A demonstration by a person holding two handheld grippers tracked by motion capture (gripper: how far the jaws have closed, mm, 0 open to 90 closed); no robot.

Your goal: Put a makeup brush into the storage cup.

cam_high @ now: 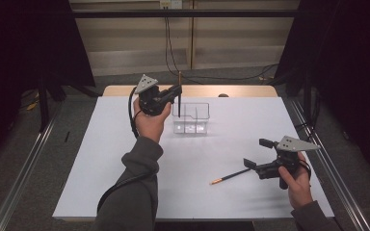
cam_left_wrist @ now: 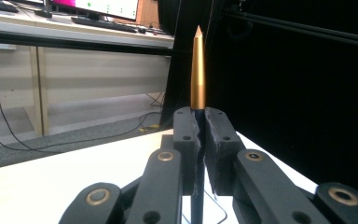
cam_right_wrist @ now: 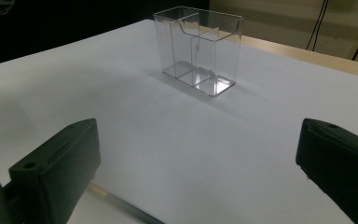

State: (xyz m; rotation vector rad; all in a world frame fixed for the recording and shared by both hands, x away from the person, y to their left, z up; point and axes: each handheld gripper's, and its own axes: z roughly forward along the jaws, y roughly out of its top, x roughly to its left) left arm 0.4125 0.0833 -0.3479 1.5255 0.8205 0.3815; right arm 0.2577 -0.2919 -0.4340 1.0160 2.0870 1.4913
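Observation:
My left gripper (cam_high: pixel 175 92) is raised over the far middle of the white table (cam_high: pixel 125 183), shut on a black pencil (cam_high: pixel 179 98) that stands upright. In the left gripper view the pencil's gold pointed end (cam_left_wrist: pixel 197 74) rises above the closed jaws of the left gripper (cam_left_wrist: pixel 199 119). The pencil's lower end hangs at the left end of a clear plastic holder (cam_high: pixel 192 105) with compartments. A second black pencil (cam_high: pixel 230 177) with an orange tip lies flat near the right front. My right gripper (cam_high: pixel 257 154) stands open just right of it, nothing between its jaws.
The clear holder (cam_right_wrist: pixel 214 51) stands ahead of the open right gripper (cam_right_wrist: pixel 198 144), and the lying pencil (cam_right_wrist: pixel 121 206) crosses near its left jaw. A wooden table edge (cam_high: pixel 192 90) runs behind the white sheet. Metal rails and dark curtains flank the table.

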